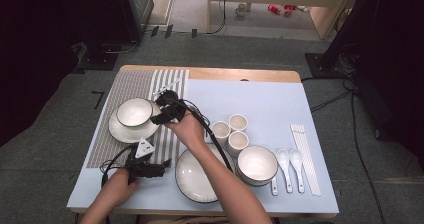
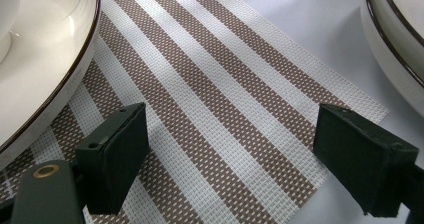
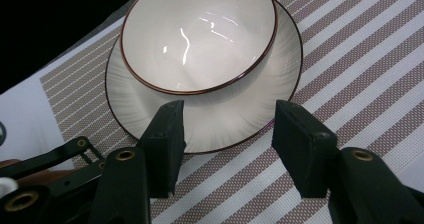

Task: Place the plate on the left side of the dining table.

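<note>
The right gripper (image 3: 227, 149), jaws spread and empty, hovers just off the plate (image 3: 250, 111) holding the bowl (image 3: 200, 34) in the frame's upper half. Drifting forward could nudge the plate's rim. The left gripper (image 2: 230, 159) gapes, empty, over the striped placemat (image 2: 220, 99).

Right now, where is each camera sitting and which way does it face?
High view: above the table's near edge, looking forward and down at the table; forearms and both hands enter from the bottom.
Left gripper view: on the left gripper, looking along open fingers at the striped placemat.
Right gripper view: on the right gripper, facing the bowl on its plate.
All three views share that placemat.
</note>
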The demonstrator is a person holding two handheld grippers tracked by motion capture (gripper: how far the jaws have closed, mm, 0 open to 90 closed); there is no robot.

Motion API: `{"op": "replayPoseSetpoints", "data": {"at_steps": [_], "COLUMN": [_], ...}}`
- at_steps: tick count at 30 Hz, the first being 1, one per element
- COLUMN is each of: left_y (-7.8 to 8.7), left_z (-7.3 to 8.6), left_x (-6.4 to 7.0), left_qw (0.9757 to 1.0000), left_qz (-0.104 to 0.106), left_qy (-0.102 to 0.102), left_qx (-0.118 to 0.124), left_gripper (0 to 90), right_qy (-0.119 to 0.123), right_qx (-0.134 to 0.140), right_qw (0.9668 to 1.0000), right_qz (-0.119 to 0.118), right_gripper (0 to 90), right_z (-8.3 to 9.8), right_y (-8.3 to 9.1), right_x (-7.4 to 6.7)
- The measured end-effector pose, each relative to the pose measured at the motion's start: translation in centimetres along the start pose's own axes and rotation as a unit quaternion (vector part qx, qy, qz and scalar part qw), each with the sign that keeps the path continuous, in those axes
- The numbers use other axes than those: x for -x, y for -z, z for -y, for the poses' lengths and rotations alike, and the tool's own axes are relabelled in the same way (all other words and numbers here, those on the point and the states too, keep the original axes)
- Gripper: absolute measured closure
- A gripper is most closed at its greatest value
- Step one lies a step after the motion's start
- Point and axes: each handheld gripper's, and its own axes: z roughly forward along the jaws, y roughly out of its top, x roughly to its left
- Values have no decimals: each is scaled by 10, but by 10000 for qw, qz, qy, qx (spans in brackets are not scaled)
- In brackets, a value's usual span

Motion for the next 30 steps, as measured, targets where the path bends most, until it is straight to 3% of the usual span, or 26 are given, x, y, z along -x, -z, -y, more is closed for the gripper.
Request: {"op": "replayPoseSetpoints", "data": {"at_steps": [6,19,23,30], "left_y": [0,0,0,0], "left_z": [0,0,0,0], "left_x": [0,0,0,0], "left_qw": [10000,10000,10000,10000], "left_qz": [4,4,3,4], "left_qy": [1,-1,0,0], "left_qx": [1,-1,-1,-1], "left_gripper": [147,147,147,147], "right_qy": [-138,-119,-292,-246], "right_qx": [95,229,326,277], "right_qw": [9998,9997,9989,9992], "right_qz": [-48,-40,-181,-161], "right_gripper": [426,322,307,292], "right_z": [2,7,8,9], "right_y": [11,29,35,42], "right_x": [3,4,2,-1]}}
